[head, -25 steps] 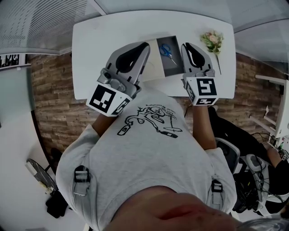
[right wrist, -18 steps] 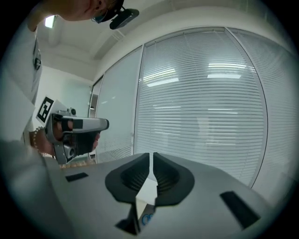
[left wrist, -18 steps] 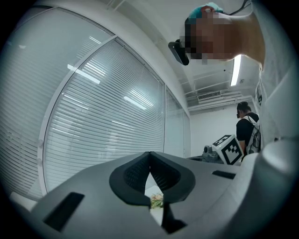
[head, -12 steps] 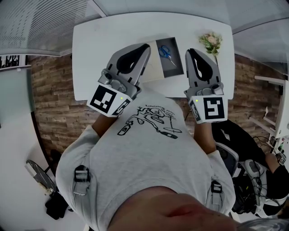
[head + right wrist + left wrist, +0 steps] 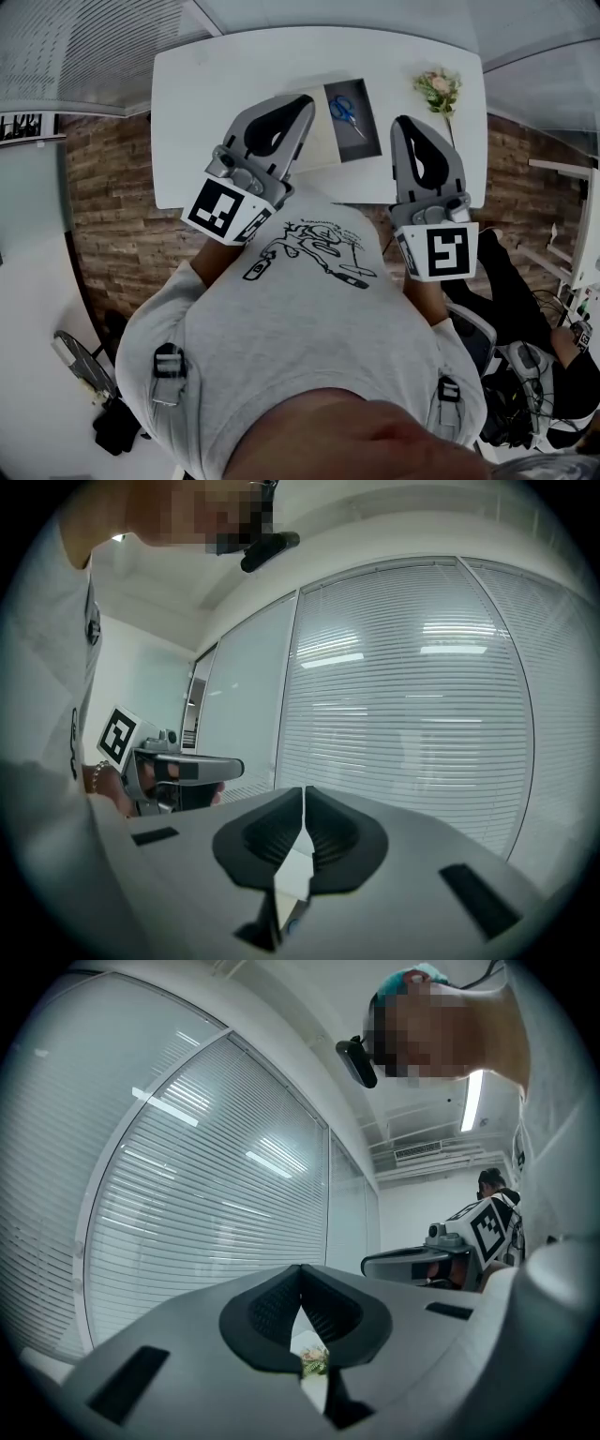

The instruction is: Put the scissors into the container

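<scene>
Blue-handled scissors (image 5: 347, 109) lie inside the dark rectangular container (image 5: 362, 144) on the white table (image 5: 216, 84) in the head view. My left gripper (image 5: 305, 97) is raised just left of the container, its jaws shut on nothing; the left gripper view shows them closed (image 5: 300, 1271) and aimed at window blinds. To the right of the container and nearer the person, my right gripper (image 5: 404, 121) is lifted over the table's front edge, jaws also shut (image 5: 304, 792) and empty. Neither gripper touches the scissors.
A small flower sprig (image 5: 439, 90) lies at the table's right side. A pale flat sheet (image 5: 317, 141) adjoins the container's left edge. Brick-pattern floor surrounds the table; a chair and cables are at the lower right.
My right gripper has drawn back from the container toward the person and slightly right. The left gripper has barely moved. The scissors stay in the container.
</scene>
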